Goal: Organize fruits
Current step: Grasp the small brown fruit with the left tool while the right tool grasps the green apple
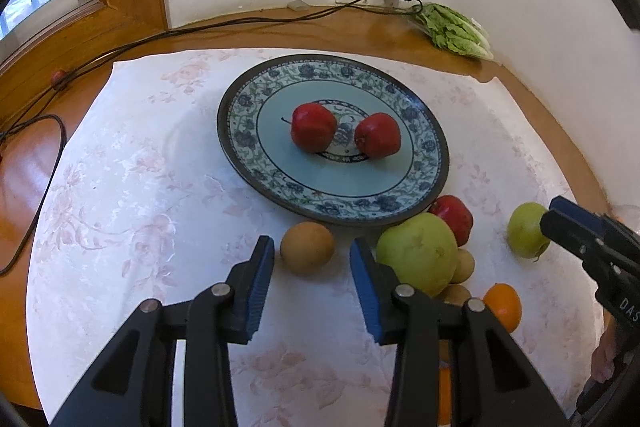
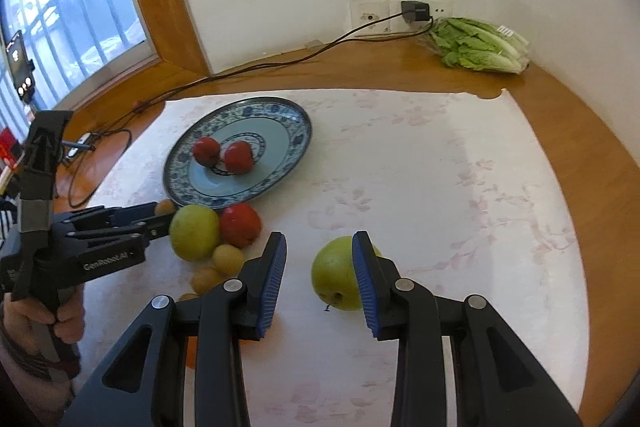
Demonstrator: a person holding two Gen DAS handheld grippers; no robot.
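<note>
Your left hand-held gripper (image 1: 312,259) hangs with its jaws parted and nothing between the pads, aimed down at the counter (image 1: 24,163) just short of a round brown fruit (image 1: 307,247) that sits on the floral cloth (image 1: 132,187) in front of the plate's near rim. Going rightward, the blue-patterned plate (image 1: 240,99) already carries two red apples (image 1: 314,127), side by side near its centre. That looks like the finished part of the job.

Below the plate's near edge sits the unsorted cluster: a large green fruit (image 1: 418,253), a third red apple (image 1: 452,213) tucked behind it and close against the plate rim, a few small brown fruits (image 2: 228,259) and an orange (image 1: 503,307). None of these is on the plate yet.

Further right, a green apple (image 2: 338,279) lies apart from the cluster on the cloth. Your right hand-held gripper (image 2: 320,273) is over it with jaws apart; one blue pad overlaps the apple's right side, the other stands clear of its left side, so I judge it not yet gripped.

By my reckoning you are early on: two fruits placed, most still waiting. A bag of lettuce (image 2: 478,45) rests against the far wall, well away.
</note>
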